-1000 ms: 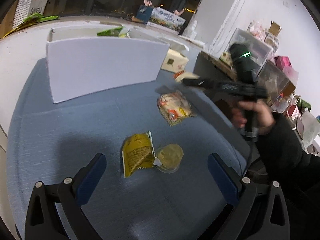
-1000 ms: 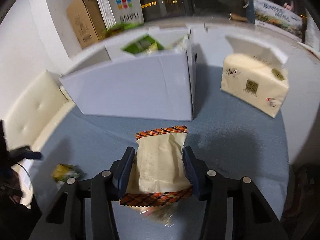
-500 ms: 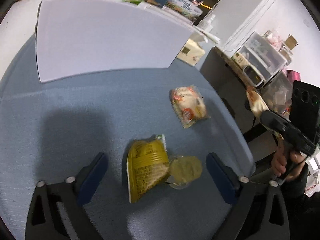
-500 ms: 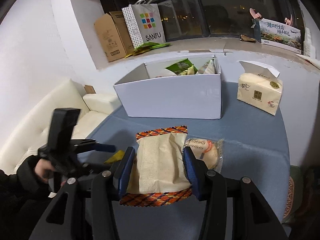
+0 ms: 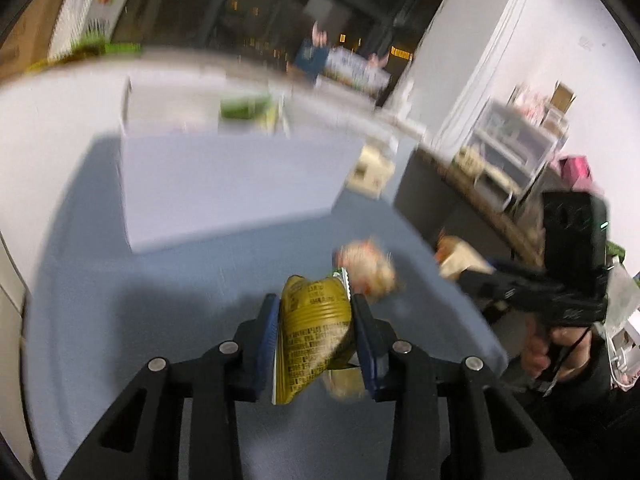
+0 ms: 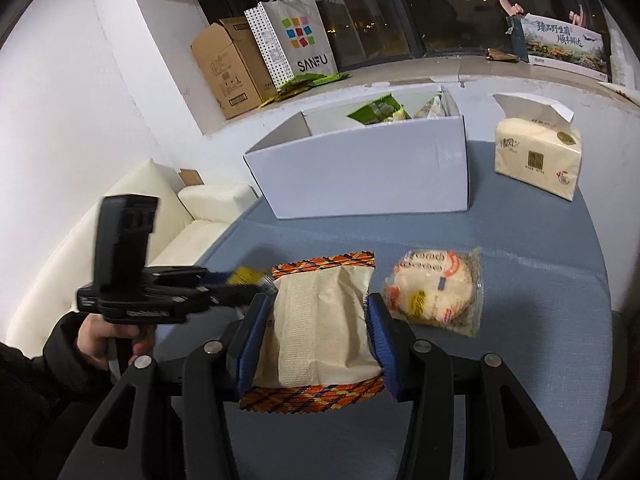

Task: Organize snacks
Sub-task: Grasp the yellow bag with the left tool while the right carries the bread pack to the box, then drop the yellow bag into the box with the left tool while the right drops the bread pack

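Note:
My left gripper [image 5: 314, 320] is shut on a yellow snack packet [image 5: 312, 332] and holds it above the blue table [image 5: 160, 288]; a pale round snack [image 5: 346, 384] shows blurred just under it. My right gripper [image 6: 316, 332] is shut on a cream packet with an orange patterned edge [image 6: 320, 332]. A clear bag of round crackers [image 6: 436, 292] lies on the table to its right. The white box [image 6: 360, 168], open on top, stands at the back with green packets inside [image 6: 376, 110]. The left gripper also shows in the right wrist view [image 6: 240, 280].
A tissue pack [image 6: 536, 156] stands right of the box. A white sofa [image 6: 120, 232] borders the table on the left. A cardboard box and a SANFU bag [image 6: 296, 40] stand on the window ledge. Shelves with bins [image 5: 516, 140] stand at the right.
My left gripper has closed on the yellow packet and lifted it off the table. My right gripper, still holding the cream packet, has drawn back from the box.

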